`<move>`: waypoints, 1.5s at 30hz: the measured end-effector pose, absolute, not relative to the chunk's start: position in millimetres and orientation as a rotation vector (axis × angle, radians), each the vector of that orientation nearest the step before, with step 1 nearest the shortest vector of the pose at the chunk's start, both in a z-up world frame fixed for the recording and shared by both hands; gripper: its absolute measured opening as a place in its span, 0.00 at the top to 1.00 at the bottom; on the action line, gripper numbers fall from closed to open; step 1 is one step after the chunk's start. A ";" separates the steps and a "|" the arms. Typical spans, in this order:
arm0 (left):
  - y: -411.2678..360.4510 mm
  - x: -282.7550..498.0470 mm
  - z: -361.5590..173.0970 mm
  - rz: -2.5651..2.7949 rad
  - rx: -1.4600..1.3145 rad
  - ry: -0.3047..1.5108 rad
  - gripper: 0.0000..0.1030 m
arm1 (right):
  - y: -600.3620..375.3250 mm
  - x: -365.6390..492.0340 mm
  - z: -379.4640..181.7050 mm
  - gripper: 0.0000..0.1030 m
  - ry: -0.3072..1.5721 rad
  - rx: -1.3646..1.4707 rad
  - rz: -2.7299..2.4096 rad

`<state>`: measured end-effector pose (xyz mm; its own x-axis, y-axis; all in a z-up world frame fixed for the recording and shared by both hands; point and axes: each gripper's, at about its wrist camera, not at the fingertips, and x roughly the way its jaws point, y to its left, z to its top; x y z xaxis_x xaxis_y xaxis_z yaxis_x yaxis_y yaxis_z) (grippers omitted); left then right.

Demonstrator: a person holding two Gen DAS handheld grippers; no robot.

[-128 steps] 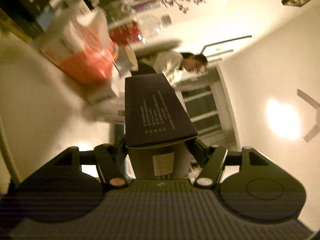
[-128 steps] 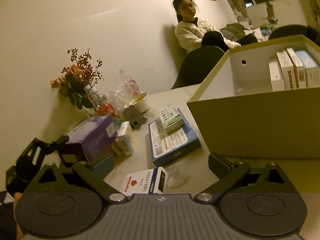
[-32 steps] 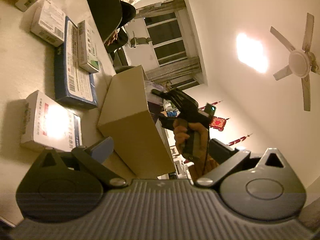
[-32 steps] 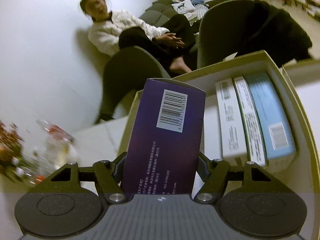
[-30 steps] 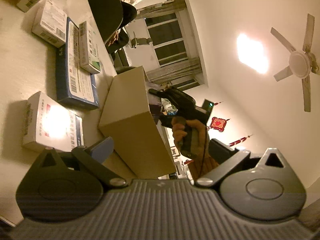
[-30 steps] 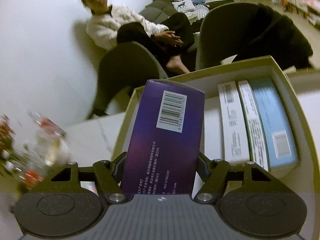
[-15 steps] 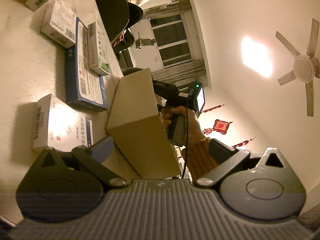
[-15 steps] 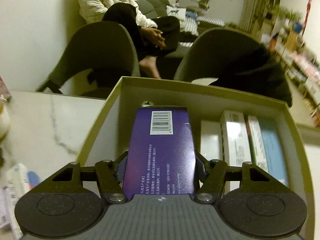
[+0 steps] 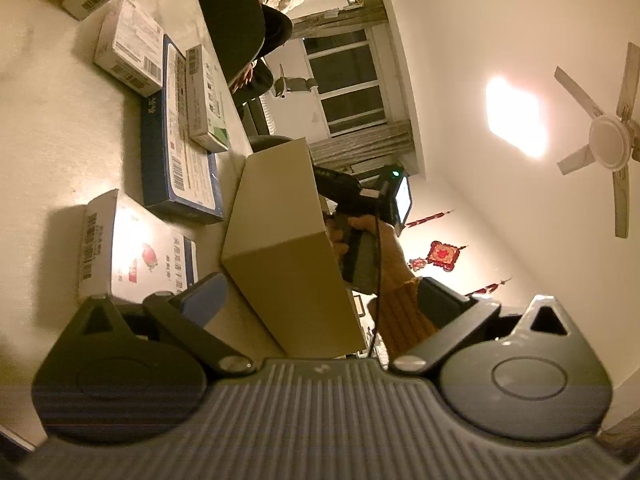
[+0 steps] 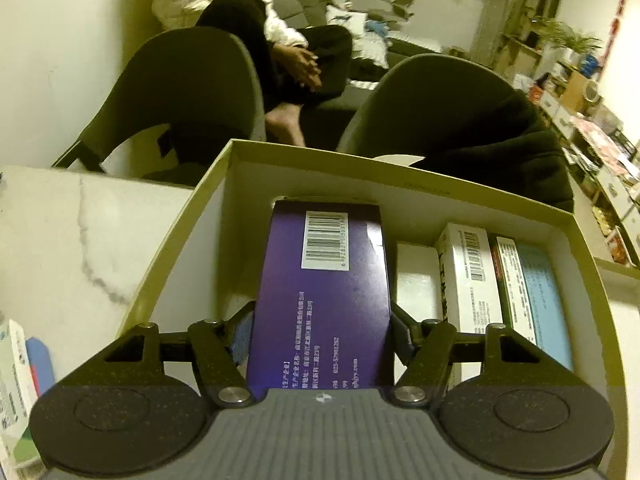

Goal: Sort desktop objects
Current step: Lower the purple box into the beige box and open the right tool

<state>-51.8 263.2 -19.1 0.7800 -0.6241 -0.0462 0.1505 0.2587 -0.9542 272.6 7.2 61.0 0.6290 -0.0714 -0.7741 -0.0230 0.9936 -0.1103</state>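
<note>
The right gripper (image 10: pixel 320 336) jaws hold the purple box (image 10: pixel 320 292), which has now come down inside the carton (image 10: pixel 188 208), beside the white boxes (image 10: pixel 468 276); release seems next. The left gripper (image 9: pixel 316 300) jaws stand wide, empty, over the bench (image 9: pixel 60 128).

1. A seated person (image 10: pixel 240 12) in a white jacket, upper left of the right wrist view.
2. Two dark chairs (image 10: pixel 188 92) below (one beside the other).
3. A ceiling fan (image 9: pixel 608 136), right edge of the left wrist view.
4. A window (image 9: pixel 348 80), upper centre.
</note>
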 end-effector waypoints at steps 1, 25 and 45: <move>263.3 -51.8 -19.6 -0.551 -1.205 0.465 0.00 | 6.5 272.7 63.1 0.32 0.892 -0.123 -0.013; 255.8 -47.7 -20.2 -0.568 -1.203 0.479 0.00 | 26.6 199.5 82.8 0.35 0.768 -0.797 0.509; 260.4 -59.0 -20.4 -0.520 -1.198 0.468 0.00 | 37.3 201.3 58.6 0.34 0.776 -0.742 0.306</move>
<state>-59.0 260.4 -20.4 0.7923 -0.6064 -0.0672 0.1302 0.2756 -0.9524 201.3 37.3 58.6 0.6871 -0.0131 -0.7264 -0.5053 0.7098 -0.4908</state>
